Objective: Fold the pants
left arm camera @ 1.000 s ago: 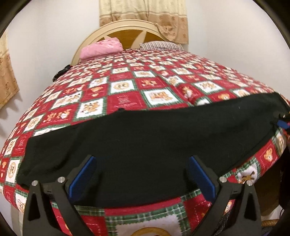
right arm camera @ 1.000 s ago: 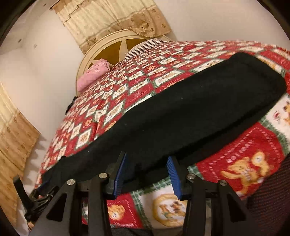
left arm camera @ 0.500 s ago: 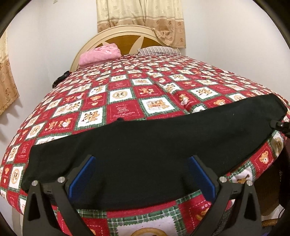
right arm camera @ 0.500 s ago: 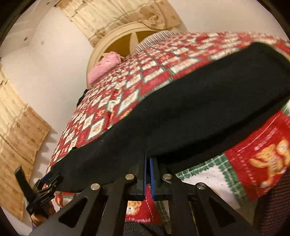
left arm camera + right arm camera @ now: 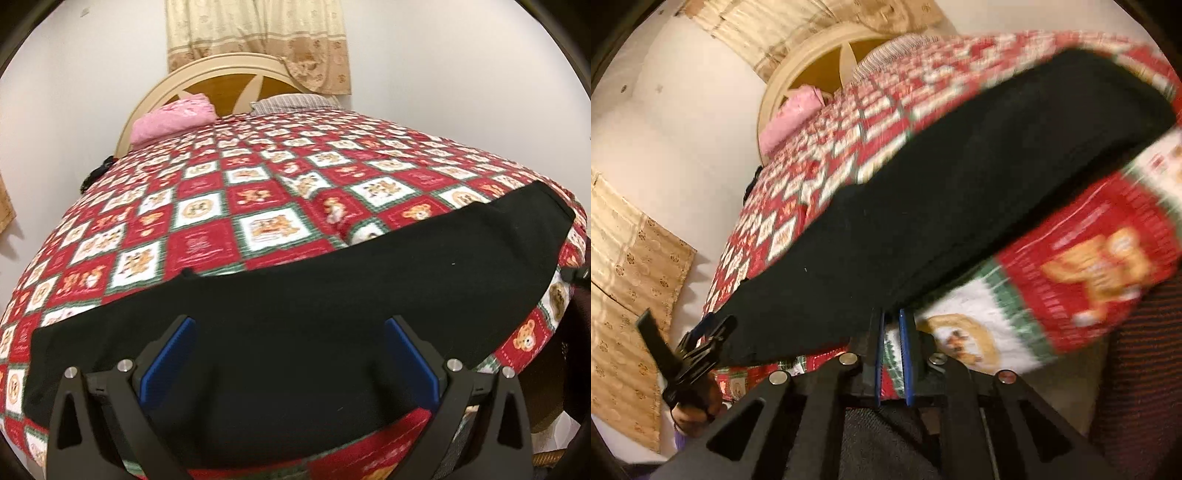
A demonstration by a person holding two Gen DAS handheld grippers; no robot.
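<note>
Pants (image 5: 295,332) (plain black) lie in a long flat band across bedspread (image 5: 207,243).

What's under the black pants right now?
The black pants lie flat on the red teddy-bear quilt, which shows all around them. Anything else beneath them is covered.

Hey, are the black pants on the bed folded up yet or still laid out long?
Laid out long: the black pants form one strip across the quilt's near edge. Whether they are doubled lengthwise, cannot tell.
</note>
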